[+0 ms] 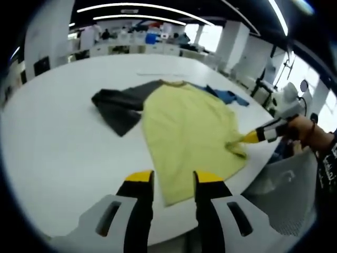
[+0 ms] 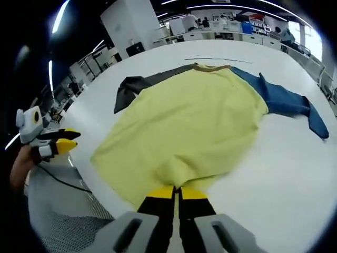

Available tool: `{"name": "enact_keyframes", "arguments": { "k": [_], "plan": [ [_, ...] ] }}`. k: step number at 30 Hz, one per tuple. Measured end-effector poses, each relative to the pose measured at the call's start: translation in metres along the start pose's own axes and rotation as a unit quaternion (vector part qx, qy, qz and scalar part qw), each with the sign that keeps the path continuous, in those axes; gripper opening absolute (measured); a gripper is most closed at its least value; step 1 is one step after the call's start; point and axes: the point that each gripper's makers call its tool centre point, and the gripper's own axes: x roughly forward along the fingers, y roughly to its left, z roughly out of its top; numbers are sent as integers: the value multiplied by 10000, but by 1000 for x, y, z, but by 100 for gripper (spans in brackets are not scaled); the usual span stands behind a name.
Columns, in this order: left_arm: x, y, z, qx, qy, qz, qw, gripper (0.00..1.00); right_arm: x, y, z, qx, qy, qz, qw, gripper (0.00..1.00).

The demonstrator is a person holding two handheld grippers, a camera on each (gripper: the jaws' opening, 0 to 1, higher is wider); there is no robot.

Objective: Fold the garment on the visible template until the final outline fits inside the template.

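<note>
- The garment [image 1: 189, 132] [image 2: 192, 118] is a shirt with a yellow body, one dark grey sleeve [image 1: 120, 108] [image 2: 138, 84] and one blue sleeve [image 1: 226, 96] [image 2: 287, 100]. It lies spread flat on a white bench [image 1: 68, 142] [image 2: 284, 168], its collar pointing away from the person and its hem near the bench's front edge.
- The right claw [image 2: 177, 194] [image 1: 247, 138] has its yellow-tipped jaws pressed together on the garment's hem, where the cloth puckers into a small fold. In the left gripper view it reaches in from the side, held by a person's hand [image 1: 303, 129].
- The left claw [image 1: 174, 179] [image 2: 66, 142] has its jaws apart and grips nothing. It hangs just off the hem of the garment, over the bench's front edge.
- Beyond the garment, well apart from it, the room shows desks, white pillars and long ceiling lights.
</note>
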Motion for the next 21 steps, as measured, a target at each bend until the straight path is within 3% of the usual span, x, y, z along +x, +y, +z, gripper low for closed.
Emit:
{"name": "enact_keyframes", "arguments": {
  "k": [5, 10, 21],
  "plan": [
    [0, -1, 1, 20, 9, -1, 10000, 26, -20, -16, -7, -46, -2, -77, 10000, 0],
    [0, 2, 0, 36, 8, 20, 10000, 26, -40, -34, -27, -53, 156, -168, 9997, 0],
    [1, 6, -9, 13, 176, 129, 9998, 24, -66, -69, -61, 72, 394, -592, 9974, 0]
  ]
}}
